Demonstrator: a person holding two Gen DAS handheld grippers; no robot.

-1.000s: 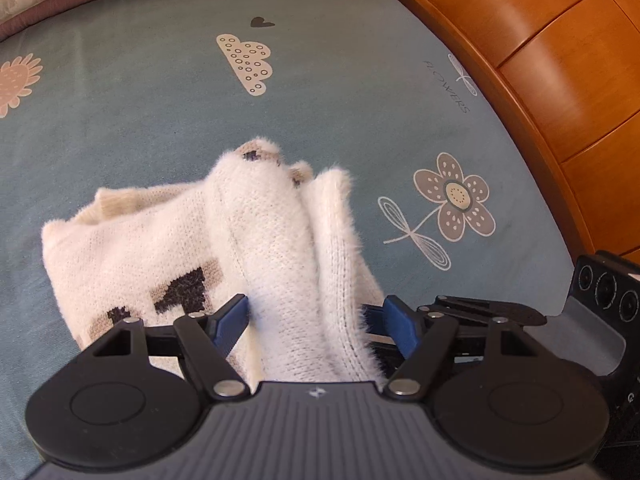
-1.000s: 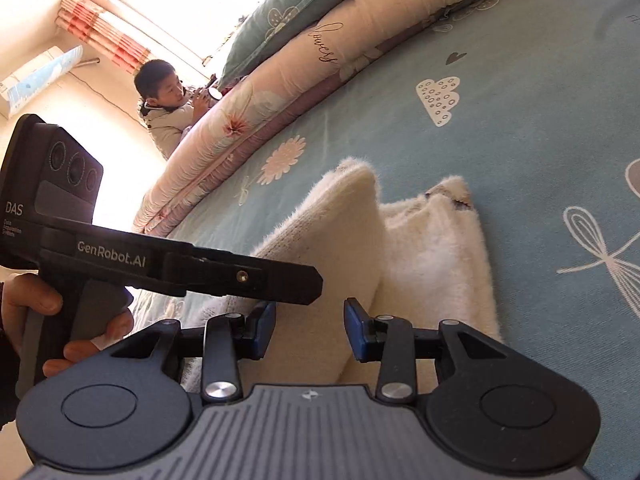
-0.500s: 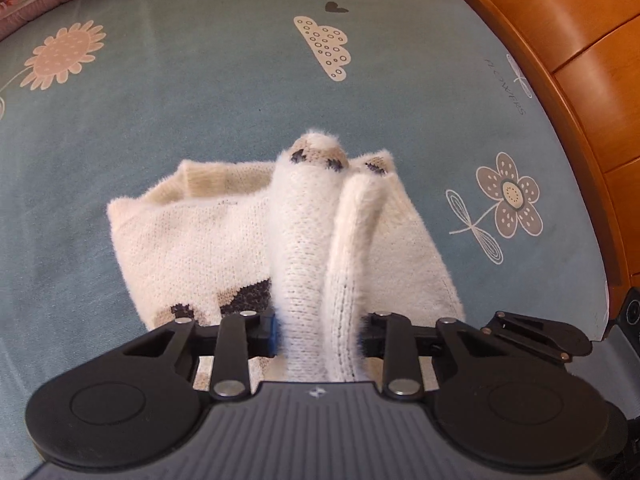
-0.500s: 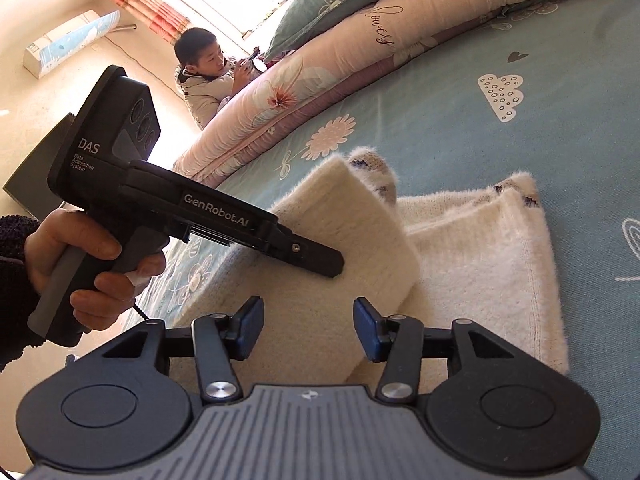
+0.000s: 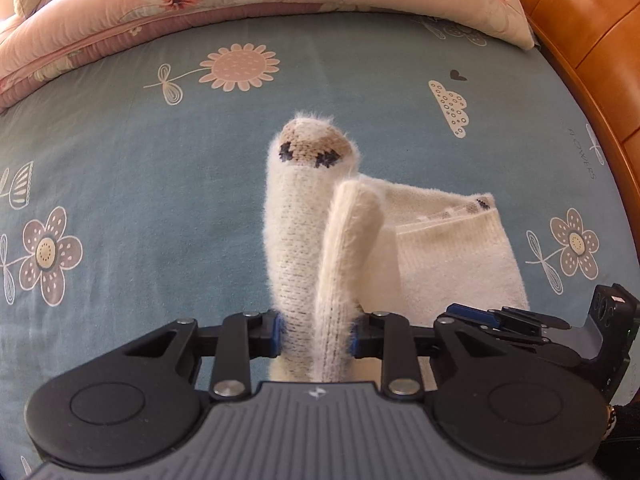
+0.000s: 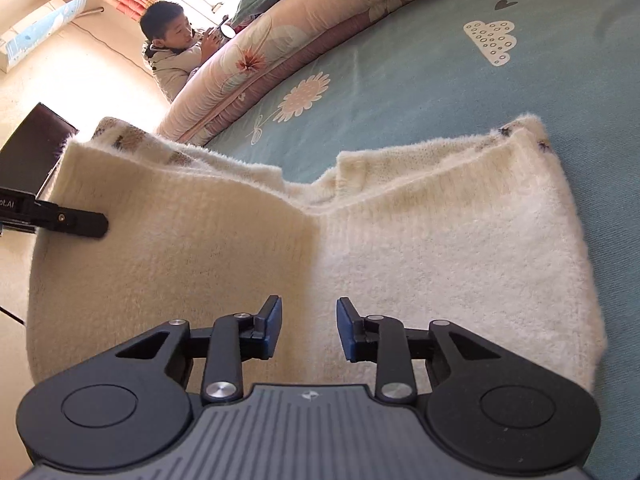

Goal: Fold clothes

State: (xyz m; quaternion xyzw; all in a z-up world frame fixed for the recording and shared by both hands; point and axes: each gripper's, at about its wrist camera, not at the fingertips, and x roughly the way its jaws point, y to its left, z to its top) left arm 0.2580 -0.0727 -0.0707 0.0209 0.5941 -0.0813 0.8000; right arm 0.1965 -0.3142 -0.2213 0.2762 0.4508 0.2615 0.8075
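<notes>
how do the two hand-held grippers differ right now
The left hand-held gripper is clamped on a raised fold of the cream sweater; the right hand-held gripper has nothing between its pads, and its jaws are closing. The left lifts the knit off the blue bedsheet; the right hovers over the part lying flat. Both are black with blue pads.

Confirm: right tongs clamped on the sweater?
No: the right tongs are closing but stand apart above the cream sweater, pads touching nothing.

Left wrist view looks steeply down, close above the sweater (image 5: 320,240) — right wrist view (image 6: 400,240) lower, seemingly slanting; both share it and the bedsheet (image 5: 140,180) beyond.
</notes>
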